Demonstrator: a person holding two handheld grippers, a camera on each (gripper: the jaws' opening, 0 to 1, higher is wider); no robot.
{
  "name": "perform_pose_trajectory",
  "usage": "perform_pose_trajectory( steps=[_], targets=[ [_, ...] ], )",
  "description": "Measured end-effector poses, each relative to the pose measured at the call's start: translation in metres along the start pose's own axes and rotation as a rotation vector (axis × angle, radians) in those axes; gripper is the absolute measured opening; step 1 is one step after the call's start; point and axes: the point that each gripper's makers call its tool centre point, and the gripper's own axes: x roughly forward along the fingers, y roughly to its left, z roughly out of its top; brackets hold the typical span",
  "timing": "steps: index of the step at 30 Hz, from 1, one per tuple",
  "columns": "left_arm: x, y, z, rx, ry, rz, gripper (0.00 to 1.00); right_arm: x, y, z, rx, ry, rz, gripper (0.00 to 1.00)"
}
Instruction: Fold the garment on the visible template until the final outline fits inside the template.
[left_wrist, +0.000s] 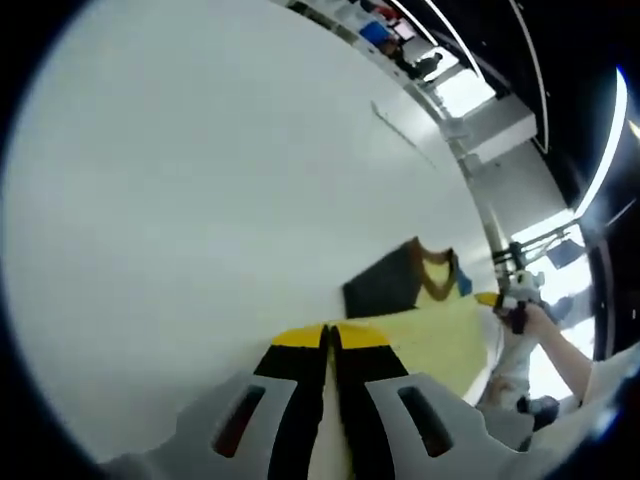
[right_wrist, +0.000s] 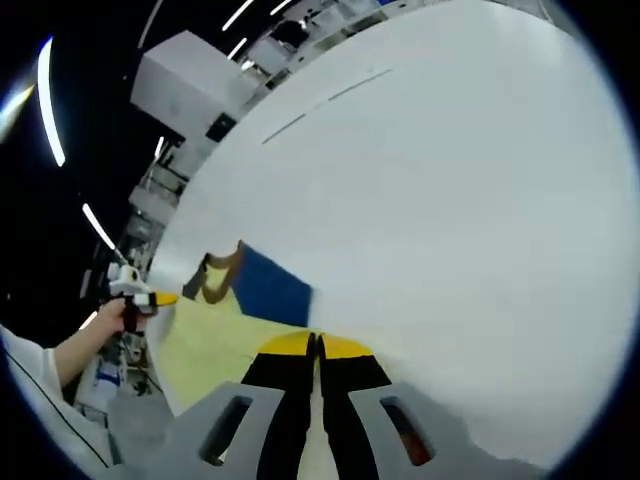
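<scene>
**Both grippers pinched on the yellow garment, held over the white table**

Start with the biggest thing in front of you: the white table (left_wrist: 200, 200), broad and bare, running off toward a cluttered room at the far edge. A thin line marked on its surface shows far off in both views; whether that belongs to the template you cannot tell from here.

The garment (left_wrist: 440, 335) is a pale yellow cloth with a dark blue panel and a brown neckline, spread between your two hands near the table's edge. Judge it as light, limp and thin: it will sag and crease wherever it is unsupported, so keep your holds out at the edges or corners, and keep it taut as you lay it over.

Your left gripper (left_wrist: 330, 345) has its jaws closed together with yellow cloth pinched between the tips. Your right gripper (right_wrist: 315, 350) is the same, jaws closed on the yellow edge.

No brand, label or legible writing shows on the cloth or the table.
</scene>
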Motion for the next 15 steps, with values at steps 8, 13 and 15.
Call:
perform_pose_trajectory(
  steps=[8, 13, 15],
  targets=[
    [-0.001, 0.003, 0.003, 0.026, -0.007, 0.021, 0.01, -0.003, -0.001, 0.003, -0.022, -0.016, -0.025, 0.05],
    [-0.003, 0.012, 0.006, 0.039, -0.014, 0.052, 0.0, -0.015, -0.002, 0.001, -0.036, -0.023, -0.048, 0.08],
    [-0.006, 0.017, 0.005, 0.055, -0.009, 0.078, 0.0, -0.02, -0.001, -0.001, -0.037, -0.021, -0.054, 0.08]
  ],
)
